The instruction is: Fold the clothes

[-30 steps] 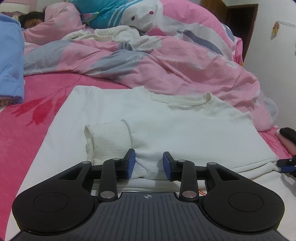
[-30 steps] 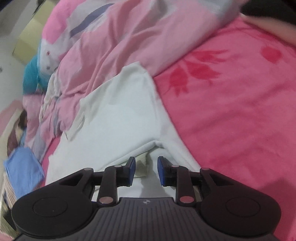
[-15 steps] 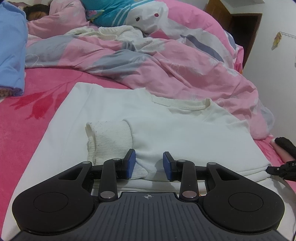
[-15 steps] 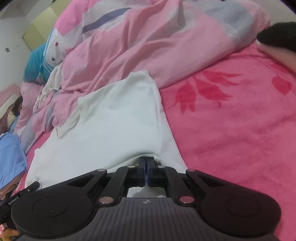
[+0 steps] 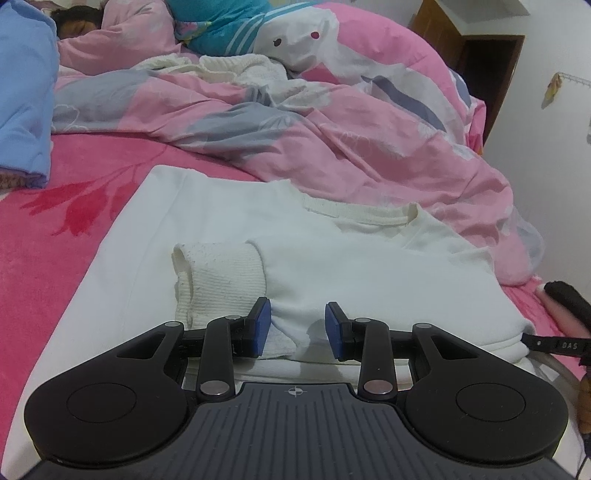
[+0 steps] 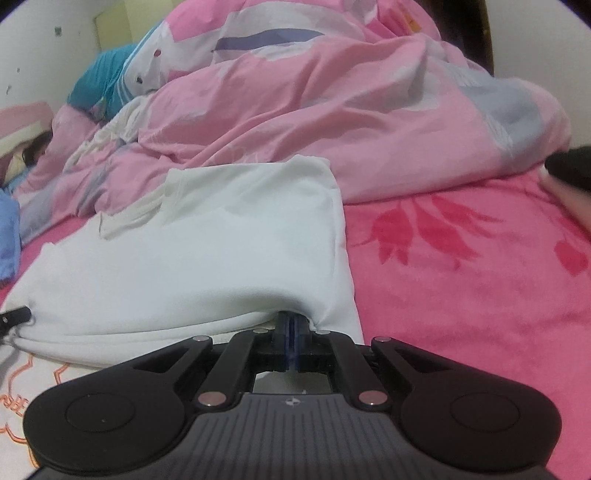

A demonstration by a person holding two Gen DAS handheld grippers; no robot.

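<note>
A white sweater lies flat on the pink bed, its ribbed cuff folded over the body and the neckline toward the far side. My left gripper rests at the sweater's near edge, jaws apart, with a bunch of sleeve fabric lying between the blue pads. In the right wrist view the sweater spreads ahead, and my right gripper is shut on its near folded edge, the pads tucked under the cloth. The right gripper's tip shows at the far right of the left wrist view.
A rumpled pink and grey quilt is heaped behind the sweater, with a person lying under it at the far left. A blue cloth lies at the left. Pink flowered bedsheet stretches to the right of the sweater.
The right gripper closed on the sweater's near edge and rolled level while moving slightly. The left gripper stayed in place with the same jaw gap.
</note>
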